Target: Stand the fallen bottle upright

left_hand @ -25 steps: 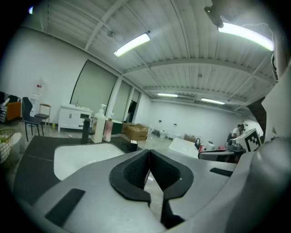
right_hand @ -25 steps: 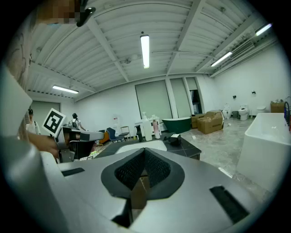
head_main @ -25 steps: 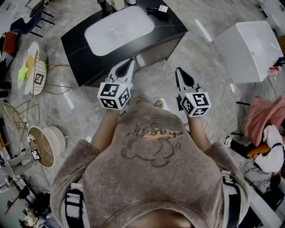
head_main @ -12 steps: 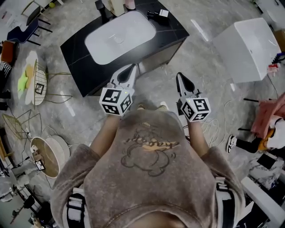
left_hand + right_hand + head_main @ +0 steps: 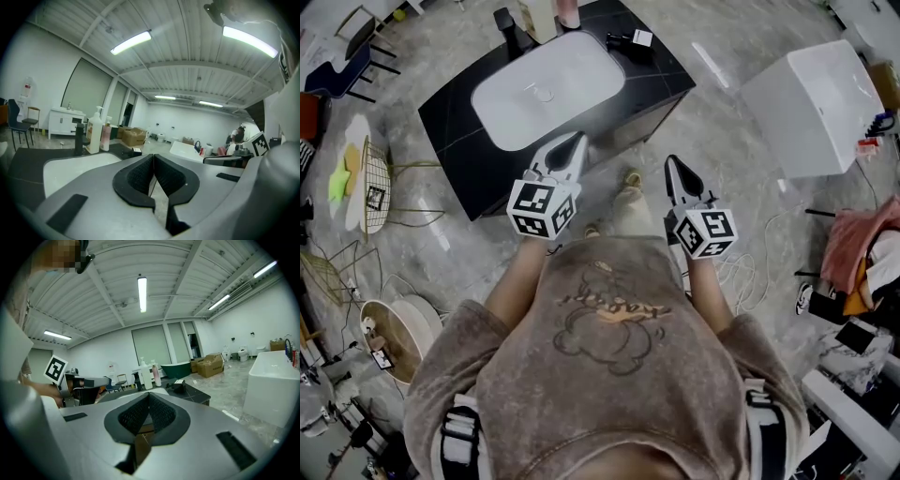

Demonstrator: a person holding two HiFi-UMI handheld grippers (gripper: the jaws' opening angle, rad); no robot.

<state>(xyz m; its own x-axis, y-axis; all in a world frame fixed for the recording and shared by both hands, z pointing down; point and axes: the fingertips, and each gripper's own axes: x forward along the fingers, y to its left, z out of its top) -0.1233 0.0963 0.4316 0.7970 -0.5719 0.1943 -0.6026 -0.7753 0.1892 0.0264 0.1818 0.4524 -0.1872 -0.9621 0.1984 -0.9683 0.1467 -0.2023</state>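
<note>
At the left edge of the head view, a wire-frame stand (image 5: 382, 169) carrying a square marker is being seen, with a round white-and-wood item (image 5: 394, 323) lying below it. In the upper middle, a black tabletop (image 5: 455, 112) is being taken up largely by a white basin (image 5: 539, 89). Along its far edge a dark faucet (image 5: 506, 26), a white pump bottle (image 5: 539, 14) and a pink bottle (image 5: 569, 11) are being shown upright. A small dark item (image 5: 630, 42) with a white end is lying at the tabletop's upper right corner. Whether it is the fallen bottle cannot be told.

The left hand-held gripper (image 5: 577, 141) is being held with jaws closed on nothing, its tip at the tabletop's near edge. The right hand-held gripper (image 5: 672, 161) is likewise being held closed and empty, over the floor. A shoe (image 5: 630, 178) is being seen between them.

At upper right a white tub (image 5: 820, 103) is standing. Pink cloth (image 5: 853, 244) is being piled at the right edge.

The grey marbled floor (image 5: 722, 122) is being crossed by white cables (image 5: 741, 272). The room is being lit by ceiling strip lights (image 5: 131, 42) under a ribbed white ceiling.
</note>
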